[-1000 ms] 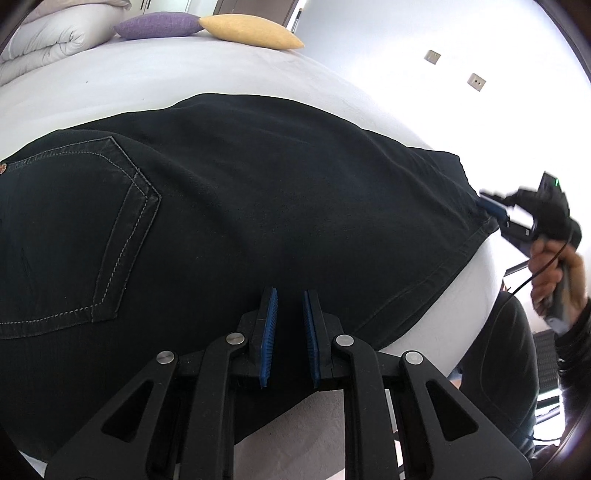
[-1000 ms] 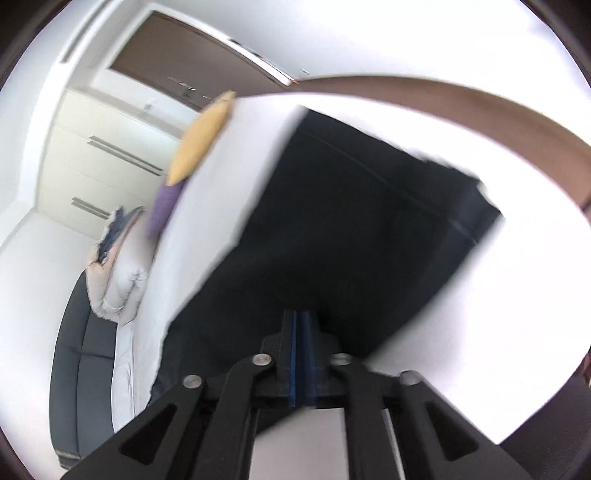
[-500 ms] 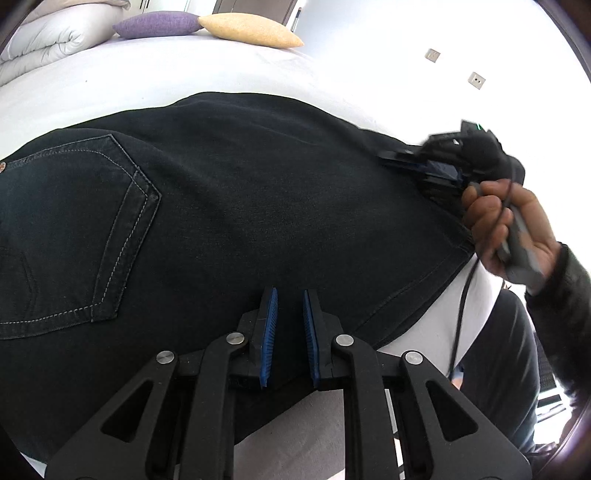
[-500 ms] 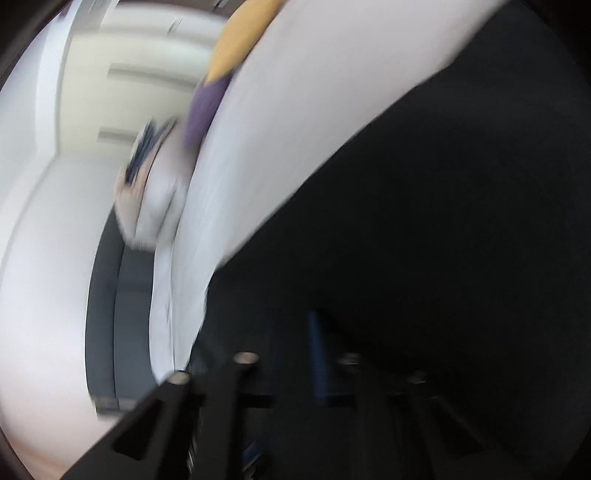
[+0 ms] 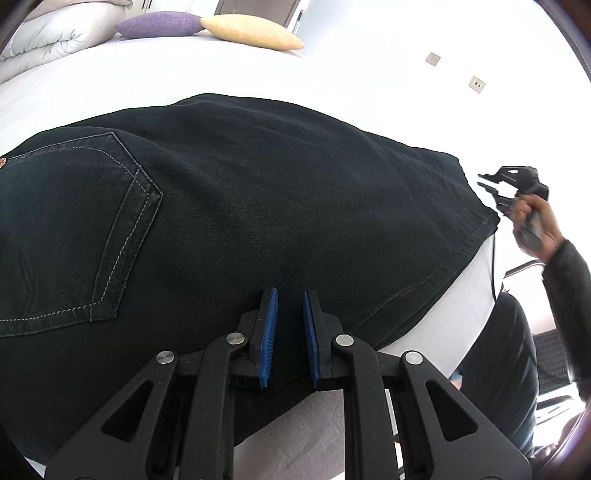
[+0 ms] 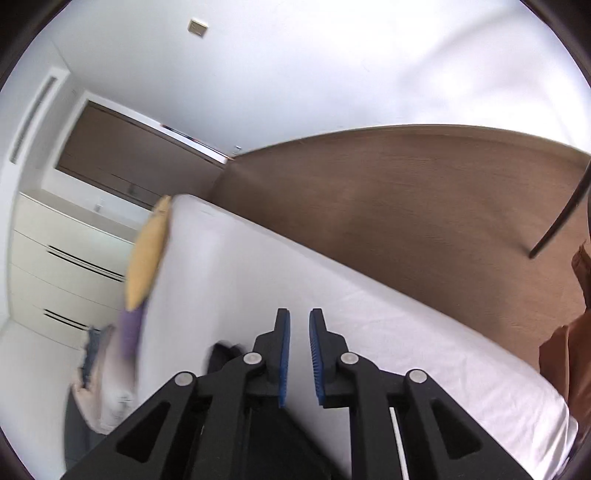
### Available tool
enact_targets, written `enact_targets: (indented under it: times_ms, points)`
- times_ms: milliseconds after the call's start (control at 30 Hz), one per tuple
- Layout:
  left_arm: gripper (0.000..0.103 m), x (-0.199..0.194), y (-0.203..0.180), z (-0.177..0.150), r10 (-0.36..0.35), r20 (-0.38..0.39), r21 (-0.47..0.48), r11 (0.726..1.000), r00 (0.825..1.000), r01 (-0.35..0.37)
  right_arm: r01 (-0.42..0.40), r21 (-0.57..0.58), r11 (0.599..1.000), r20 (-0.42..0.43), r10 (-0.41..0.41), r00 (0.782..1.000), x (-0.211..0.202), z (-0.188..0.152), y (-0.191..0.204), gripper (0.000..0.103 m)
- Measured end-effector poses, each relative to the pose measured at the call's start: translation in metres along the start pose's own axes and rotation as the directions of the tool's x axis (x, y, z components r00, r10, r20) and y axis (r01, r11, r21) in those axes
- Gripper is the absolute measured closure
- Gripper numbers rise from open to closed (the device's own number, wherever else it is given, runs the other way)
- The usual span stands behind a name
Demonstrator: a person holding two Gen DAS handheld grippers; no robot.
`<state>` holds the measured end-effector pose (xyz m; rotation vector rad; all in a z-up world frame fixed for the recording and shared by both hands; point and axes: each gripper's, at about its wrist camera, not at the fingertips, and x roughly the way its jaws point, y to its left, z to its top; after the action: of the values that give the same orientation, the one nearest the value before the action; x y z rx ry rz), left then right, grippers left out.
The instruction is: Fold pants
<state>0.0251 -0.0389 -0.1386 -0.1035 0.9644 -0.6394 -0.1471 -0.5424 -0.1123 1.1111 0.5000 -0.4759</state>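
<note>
Left gripper (image 5: 288, 332) sits low over the near edge of the black jeans (image 5: 258, 206), its blue pads apart with dark denim showing in the gap between them; nothing is clamped. Right gripper (image 6: 299, 354) is lifted off the bed (image 6: 388, 332) beyond the hem end, jaws likewise apart and empty, and aimed out over bare white sheet toward the brown headboard (image 6: 406, 192).

Position of the work: the jeans lie flat on the white bed, directly ahead of and under the left gripper. Back pocket (image 5: 74, 236) with pale stitching lies to the left of the left gripper; the hem (image 5: 476, 240) lies to its right, just short of the right gripper as seen in the left wrist view. The long axis therefore runs left to right across the left gripper's line of sight, waist end left, hem end right.

Judgement: the garment appears already halved lengthwise. A fold bringing hem toward waist is the likely next step. The right gripper is nearer the hem and would need to turn back toward the fabric; the left is nearer the middle edge.

Beyond the jeans stand a purple pillow (image 5: 159, 24) and a yellow pillow (image 5: 255, 33).

Markings: no brand, label or legible writing is visible on the jeans or the grippers.
</note>
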Motion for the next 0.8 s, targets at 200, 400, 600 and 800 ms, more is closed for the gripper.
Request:
enact_targets:
  times_ms: [200,400,600,800]
  points:
    - [0.088,-0.004,-0.006,0.0,0.031,0.003,-0.003,1.0,1.0,-0.031,-0.329,-0.172,0.928,-0.325,0.262,0.909,0.018,-0.13,0.087,0.069]
    - [0.088,-0.036,-0.022,0.04,-0.015,0.057,-0.024,1.0,0.998,0.016,-0.292,-0.24,0.926,-0.545,0.121,0.83,0.069,-0.226,0.09,0.103]
    - [0.088,0.024,-0.014,0.116,-0.012,-0.023,0.037,0.999,1.0,0.013,-0.27,-0.153,0.951,-0.514,0.157,0.843,0.059,-0.203,0.055,0.103]
    - [0.088,0.057,0.047,0.123,-0.116,-0.069,-0.079,0.991,0.991,0.111,-0.267,-0.159,0.95,-0.498,0.156,0.853,0.062,-0.209,0.063,0.103]
